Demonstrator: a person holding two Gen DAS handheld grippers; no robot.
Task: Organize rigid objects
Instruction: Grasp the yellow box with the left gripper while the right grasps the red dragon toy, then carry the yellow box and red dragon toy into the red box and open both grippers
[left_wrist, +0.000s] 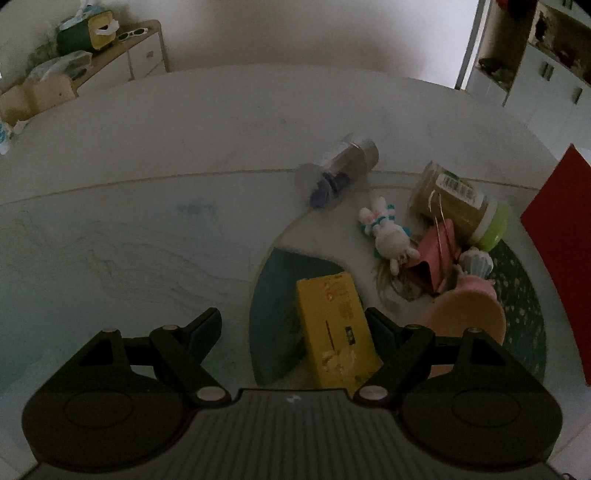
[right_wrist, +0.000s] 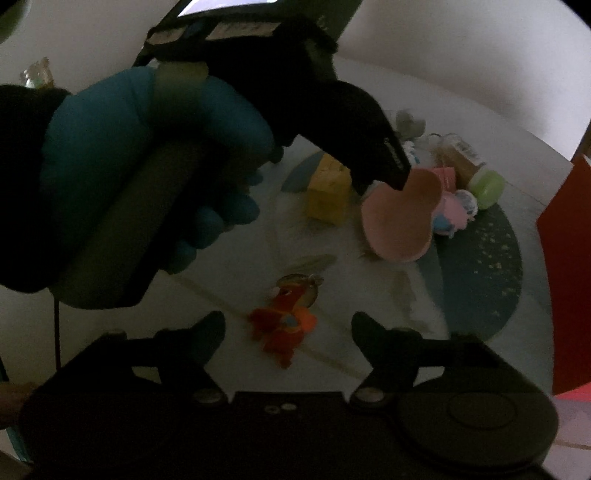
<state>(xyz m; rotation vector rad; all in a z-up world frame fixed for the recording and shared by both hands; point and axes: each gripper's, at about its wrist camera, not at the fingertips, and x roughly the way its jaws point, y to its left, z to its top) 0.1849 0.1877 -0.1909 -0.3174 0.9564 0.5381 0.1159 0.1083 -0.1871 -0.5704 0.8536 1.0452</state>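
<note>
The left gripper (left_wrist: 293, 328), spread, nears the yellow box (left_wrist: 334, 325); the right gripper (right_wrist: 288, 328), spread, hovers over the orange toy (right_wrist: 282, 325); crowding risks toppling the pink bowl (right_wrist: 400, 221).

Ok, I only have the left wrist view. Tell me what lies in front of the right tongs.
Observer: An orange toy keychain lies on the table, between the fingers of the open right tongs.
Operator: Say where my left tongs sit from there.
Observer: One finger of the left tongs hangs at the pink dish's far rim; I cannot tell whether it touches.
Operator: Name what holds them.
Observer: A blue-gloved hand grips the handle.
</note>
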